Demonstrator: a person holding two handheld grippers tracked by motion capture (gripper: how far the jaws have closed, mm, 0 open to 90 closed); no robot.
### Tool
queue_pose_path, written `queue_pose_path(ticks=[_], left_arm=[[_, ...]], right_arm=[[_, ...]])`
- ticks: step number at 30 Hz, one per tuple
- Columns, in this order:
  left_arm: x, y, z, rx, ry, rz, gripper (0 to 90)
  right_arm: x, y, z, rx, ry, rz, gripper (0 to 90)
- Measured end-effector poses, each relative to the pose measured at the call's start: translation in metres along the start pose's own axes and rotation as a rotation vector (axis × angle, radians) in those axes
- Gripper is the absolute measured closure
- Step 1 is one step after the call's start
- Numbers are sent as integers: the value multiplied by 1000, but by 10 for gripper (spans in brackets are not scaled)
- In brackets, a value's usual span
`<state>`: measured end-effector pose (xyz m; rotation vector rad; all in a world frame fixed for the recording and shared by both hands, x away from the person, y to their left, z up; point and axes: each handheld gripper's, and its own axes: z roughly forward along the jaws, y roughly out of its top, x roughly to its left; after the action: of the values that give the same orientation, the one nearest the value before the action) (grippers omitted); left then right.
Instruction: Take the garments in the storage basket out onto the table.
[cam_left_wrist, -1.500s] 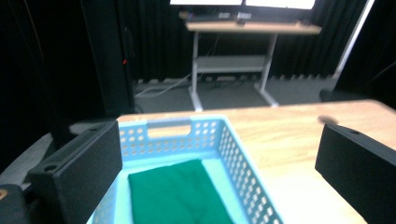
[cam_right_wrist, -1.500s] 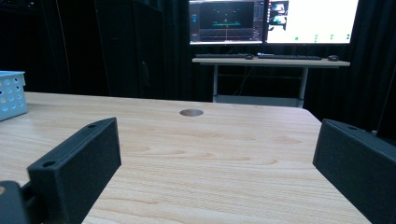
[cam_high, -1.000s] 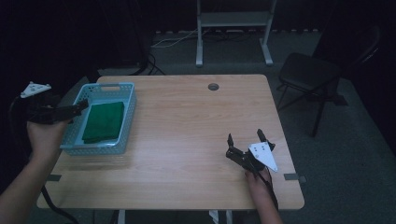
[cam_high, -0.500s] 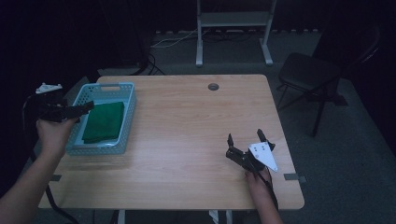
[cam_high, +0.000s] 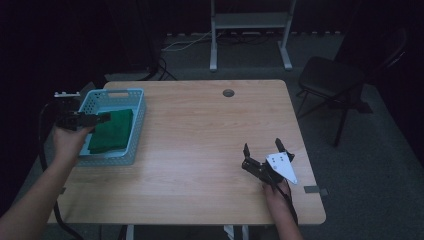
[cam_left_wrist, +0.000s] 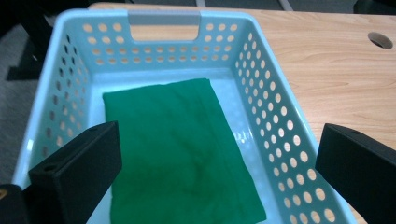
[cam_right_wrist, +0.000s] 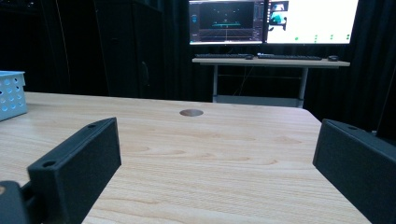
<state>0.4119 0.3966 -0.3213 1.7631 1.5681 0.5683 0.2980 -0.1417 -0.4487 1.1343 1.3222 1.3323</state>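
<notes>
Left gripper (cam_left_wrist: 219, 172) hangs agape over the cloth (cam_left_wrist: 180, 149) in the basket (cam_left_wrist: 164, 18). Right gripper (cam_high: 267, 155), also agape, idles apart. Risk: a jaw snagging the basket wall.

I'm counting one wooden table (cam_high: 200, 130), and one light-blue perforated basket (cam_high: 135, 102) is sitting on it. One folded green cloth (cam_left_wrist: 177, 149) is lying in that basket. I'm seeing one round cable hole (cam_high: 228, 93) in the tabletop. Two handheld grippers: left gripper (cam_high: 102, 118), right gripper (cam_high: 262, 148). One black chair (cam_high: 332, 80) is standing past the table. Two monitors (cam_right_wrist: 273, 21) are glowing on one far desk (cam_right_wrist: 271, 60).
</notes>
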Motion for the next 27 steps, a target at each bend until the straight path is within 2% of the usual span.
queue_pose_path(ticks=[4,10,11,15,17,18,19,20,22,23,25,27], left_arm=[[1,1,7,26,-5,-19,1],[1,0,19,68,4,-25,1],[1,-1,23,86,0,-35,1],[1,-2,32,107,-28,-72,1],[1,-3,35,119,-30,-75,1],[1,-5,42,147,-56,-97,1],[1,-5,42,147,-56,-97,1],[1,-6,47,170,-73,-123,0],[0,-7,49,172,-74,-126,1],[0,-7,53,181,-55,-125,1],[0,-8,55,191,-46,-117,1],[3,-8,59,215,-39,-145,1]], right_arm=[[0,0,0,0,0,0,3],[1,0,0,1,3,-2,3],[1,0,0,1,2,-2,3],[1,0,0,1,2,-1,3],[1,0,0,1,2,-1,3],[1,0,0,1,2,0,3],[1,0,0,1,2,0,3],[1,0,0,1,3,0,3],[1,0,0,1,3,-1,3],[0,0,0,1,3,-1,3],[0,0,0,1,3,0,3],[1,0,0,2,4,0,3]])
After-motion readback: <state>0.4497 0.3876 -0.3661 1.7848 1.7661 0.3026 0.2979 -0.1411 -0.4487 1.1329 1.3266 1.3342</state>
